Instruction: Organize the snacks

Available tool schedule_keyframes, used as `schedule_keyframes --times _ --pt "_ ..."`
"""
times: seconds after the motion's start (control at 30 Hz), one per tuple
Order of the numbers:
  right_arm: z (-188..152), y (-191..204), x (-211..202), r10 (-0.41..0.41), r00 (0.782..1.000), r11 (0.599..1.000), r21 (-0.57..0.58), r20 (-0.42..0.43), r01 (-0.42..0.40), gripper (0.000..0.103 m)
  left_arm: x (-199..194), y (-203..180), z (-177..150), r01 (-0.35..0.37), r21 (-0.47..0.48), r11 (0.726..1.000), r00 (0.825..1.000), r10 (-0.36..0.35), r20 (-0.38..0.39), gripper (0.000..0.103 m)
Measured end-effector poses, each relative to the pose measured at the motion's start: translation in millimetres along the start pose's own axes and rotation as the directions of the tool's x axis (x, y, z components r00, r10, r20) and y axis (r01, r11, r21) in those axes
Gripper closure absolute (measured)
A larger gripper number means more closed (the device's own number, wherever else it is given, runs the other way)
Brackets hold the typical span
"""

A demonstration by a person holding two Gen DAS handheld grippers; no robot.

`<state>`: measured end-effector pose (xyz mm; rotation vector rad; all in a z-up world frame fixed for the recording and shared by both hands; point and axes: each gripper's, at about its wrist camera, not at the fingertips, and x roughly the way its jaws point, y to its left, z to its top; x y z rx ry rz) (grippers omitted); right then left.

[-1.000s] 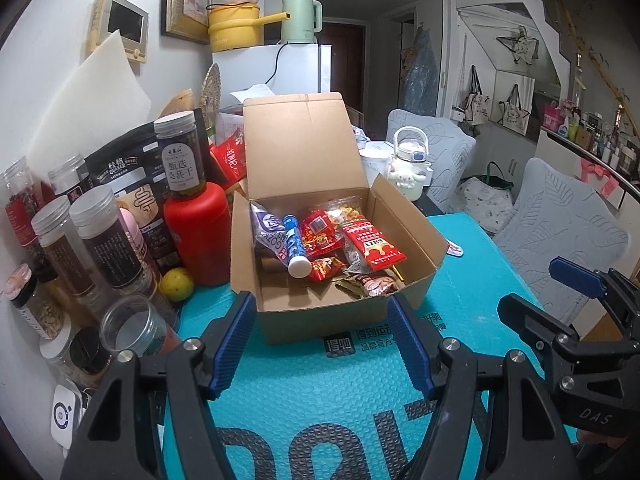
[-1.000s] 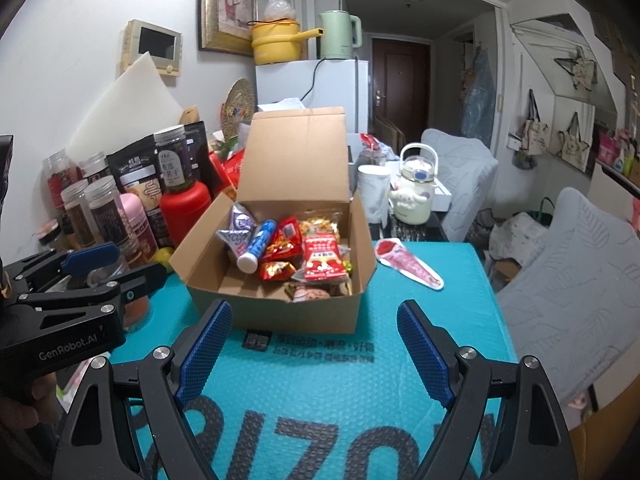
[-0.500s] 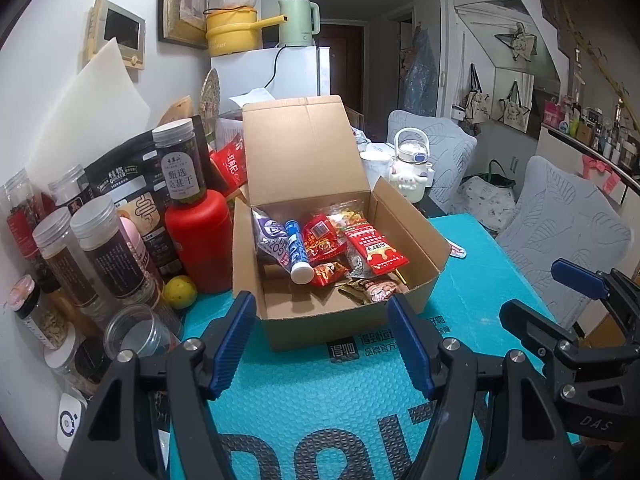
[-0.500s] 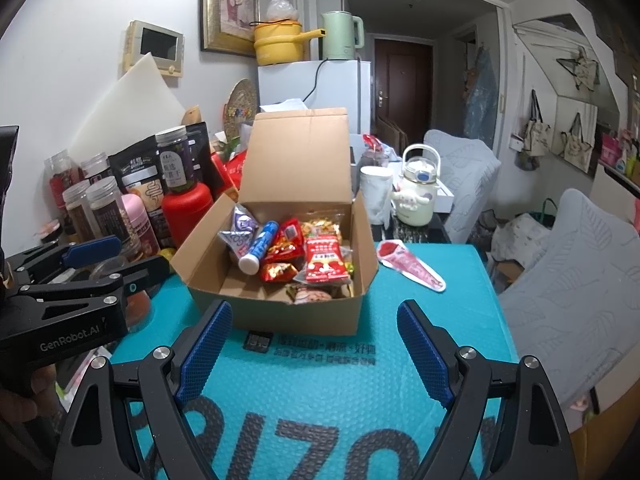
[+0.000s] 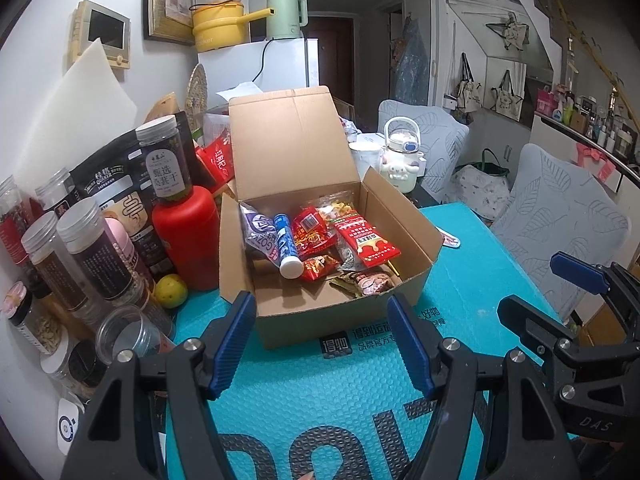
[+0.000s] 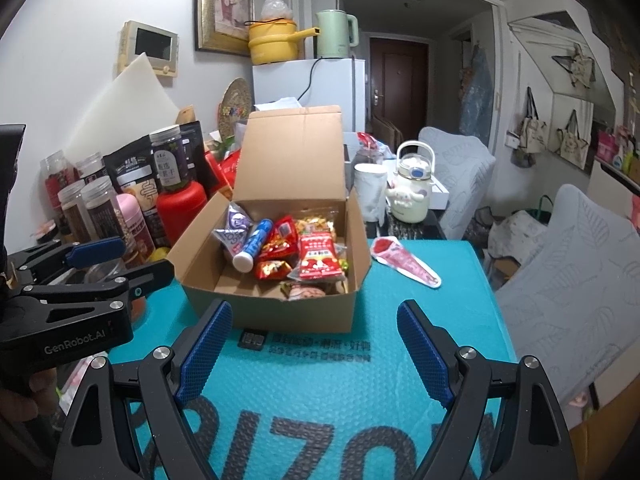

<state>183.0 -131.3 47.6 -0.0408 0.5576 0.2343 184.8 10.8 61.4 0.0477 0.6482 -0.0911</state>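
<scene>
I see both tools, left (image 5: pixel 320 340) and right (image 6: pixel 314 346), gaping, empty, over bare teal bench (image 6: pixel 320 392). One box (image 6: pixel 280 312) mid-bench holds snacks (image 6: pixel 288 248); one packet (image 6: pixel 404 262) lies loose by its right side.

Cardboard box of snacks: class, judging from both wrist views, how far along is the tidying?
Done: the cardboard box stands open holding several packets and a blue tube. In hand: nothing; the left gripper and right gripper are both open and empty, short of the box. Left: one pink snack packet lies on the teal mat beside the box, and the lid is up.
</scene>
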Motion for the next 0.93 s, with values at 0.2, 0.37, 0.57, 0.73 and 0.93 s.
schedule_keyframes --times 0.2,0.37,0.57,0.73,0.93 --pt "0.5 -2.0 -1.4 -0.003 1.000 1.000 0.002 0.005 0.003 0.017 -1.5 -0.1 1.1 -0.002 -0.002 1.000 1.000 0.002 0.007 0.035" --pt "1.1 -1.3 0.4 0.000 1.000 1.000 -0.004 0.000 0.000 0.017 -2.2 0.2 -0.2 -0.014 -0.003 1.000 1.000 0.014 0.007 0.035" --pt "0.5 -0.2 0.8 -0.009 1.000 1.000 -0.006 -0.005 0.009 0.017 -1.6 2.8 -1.8 -0.019 -0.012 1.000 1.000 0.019 0.000 0.035" --pt "-0.2 -0.3 1.7 -0.016 1.000 1.000 0.000 -0.011 0.016 0.017 -0.8 3.3 -2.2 -0.018 -0.008 1.000 1.000 0.018 -0.004 0.035" --pt "-2.0 -0.5 6.0 -0.015 1.000 1.000 0.002 -0.024 0.015 0.017 4.7 5.9 -3.2 -0.014 -0.012 1.000 1.000 0.014 -0.014 0.035"
